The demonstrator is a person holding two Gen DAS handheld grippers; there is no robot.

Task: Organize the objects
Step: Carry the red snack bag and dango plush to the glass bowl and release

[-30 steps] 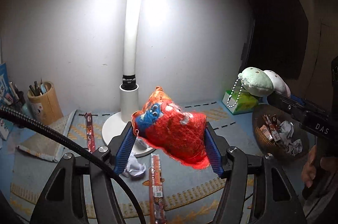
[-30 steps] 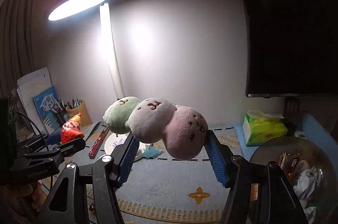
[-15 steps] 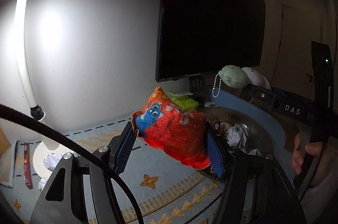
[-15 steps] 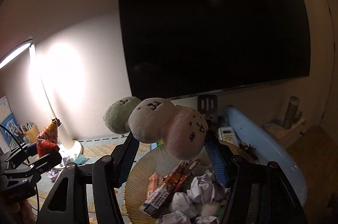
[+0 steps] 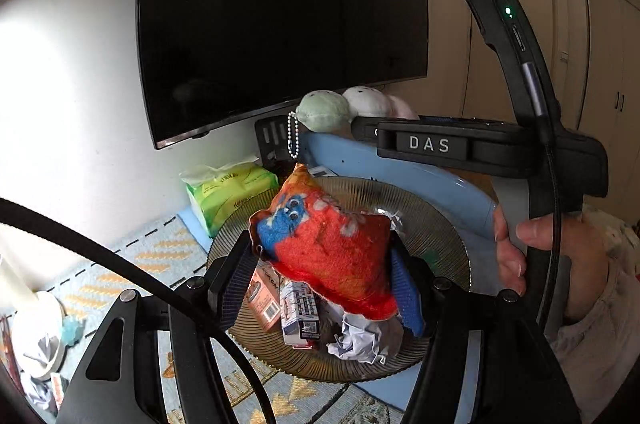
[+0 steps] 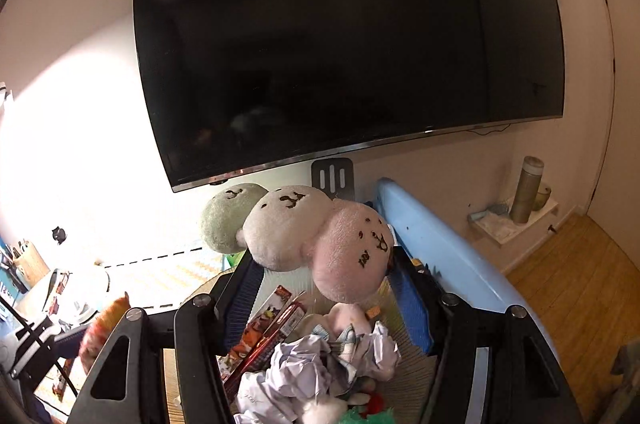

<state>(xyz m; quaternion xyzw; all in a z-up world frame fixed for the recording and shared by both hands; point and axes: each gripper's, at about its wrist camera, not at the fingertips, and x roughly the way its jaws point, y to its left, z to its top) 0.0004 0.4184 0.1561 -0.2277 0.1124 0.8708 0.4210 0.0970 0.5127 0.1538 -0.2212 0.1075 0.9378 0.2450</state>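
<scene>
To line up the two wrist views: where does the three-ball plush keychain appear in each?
Left wrist: three-ball plush keychain is upper centre, clamped in the right gripper under the TV.
Right wrist: it fills the centre, between that gripper's fingers, above the basket.
Shared landmark: the black TV.
</scene>
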